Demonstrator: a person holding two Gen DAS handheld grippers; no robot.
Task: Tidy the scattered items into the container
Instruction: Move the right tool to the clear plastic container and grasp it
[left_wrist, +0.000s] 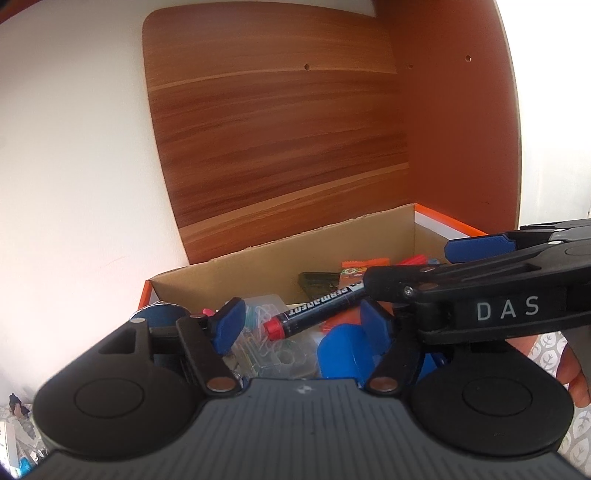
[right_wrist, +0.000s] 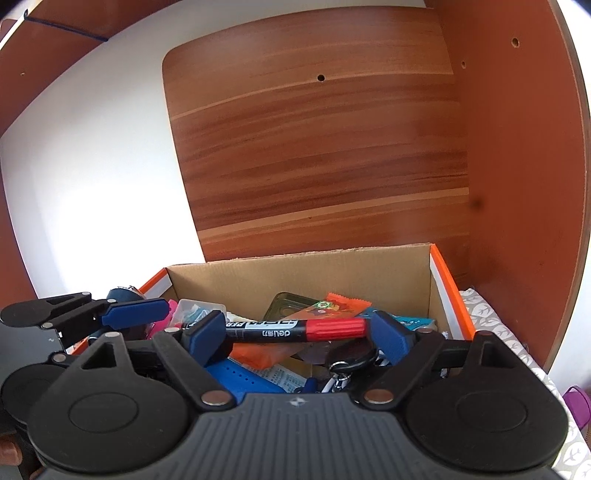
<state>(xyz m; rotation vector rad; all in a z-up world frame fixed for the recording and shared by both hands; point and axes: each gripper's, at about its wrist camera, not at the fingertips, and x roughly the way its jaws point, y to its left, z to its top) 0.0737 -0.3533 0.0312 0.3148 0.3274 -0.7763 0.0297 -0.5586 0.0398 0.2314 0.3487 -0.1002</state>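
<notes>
Left gripper: fingers wide, nothing gripped.
Right gripper: fingers wide; black red-capped permanent marker between, grip unclear.
Container: orange-edged cardboard box, cluttered.

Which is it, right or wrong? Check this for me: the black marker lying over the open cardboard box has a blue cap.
Wrong in one respect: the black marker has a red cap, not a blue one. The right wrist view shows this clearly. The rest stands, since the marker does lie over the open cardboard box.
</notes>
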